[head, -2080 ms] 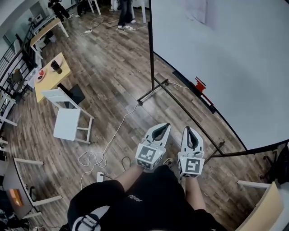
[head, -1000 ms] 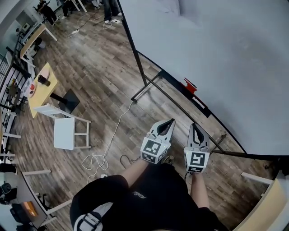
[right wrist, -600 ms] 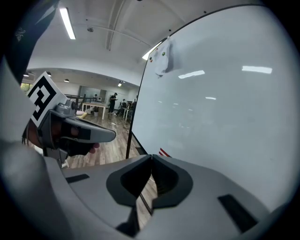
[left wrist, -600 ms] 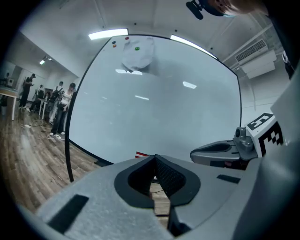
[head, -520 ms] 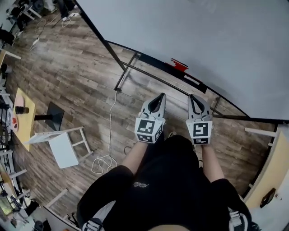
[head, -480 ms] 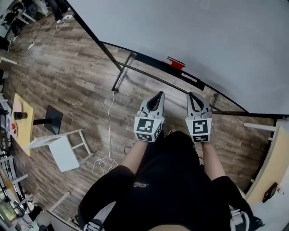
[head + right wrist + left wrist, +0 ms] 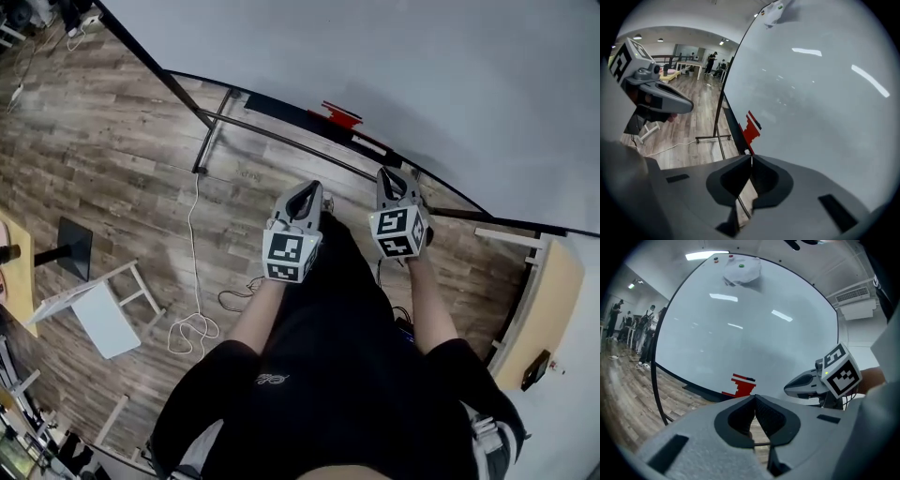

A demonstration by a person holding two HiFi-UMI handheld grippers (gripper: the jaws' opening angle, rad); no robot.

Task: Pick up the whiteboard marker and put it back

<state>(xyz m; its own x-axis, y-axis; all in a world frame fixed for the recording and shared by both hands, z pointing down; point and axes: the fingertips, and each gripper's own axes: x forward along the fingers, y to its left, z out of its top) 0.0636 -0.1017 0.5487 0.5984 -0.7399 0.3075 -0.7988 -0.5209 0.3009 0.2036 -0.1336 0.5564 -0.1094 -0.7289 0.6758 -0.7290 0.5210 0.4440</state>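
Both tongs have come nearer the whiteboard's lower edge than half a second ago, the right pair ahead of the left. From the head view, the person's forearms reach forward side by side, marker cubes turned up. The left tongs (image 7: 306, 188) point over the wooden floor (image 7: 122, 178), and the right tongs (image 7: 388, 174) reach the dark rail under the whiteboard (image 7: 422, 66). A red holder (image 7: 339, 114) sits on that rail, ahead of both and to their left. In the left gripper view, the left tongs (image 7: 754, 397) are clenched tip to tip with nothing between them. Beyond them, a thin dark bar that may be the whiteboard marker (image 7: 749, 378) lies along the top of the red holder (image 7: 740, 387), well apart from the tips. In the right gripper view, the right tongs (image 7: 751, 159) are likewise clenched and empty, aimed low along the board, with the red holder (image 7: 751, 129) near above their tips.
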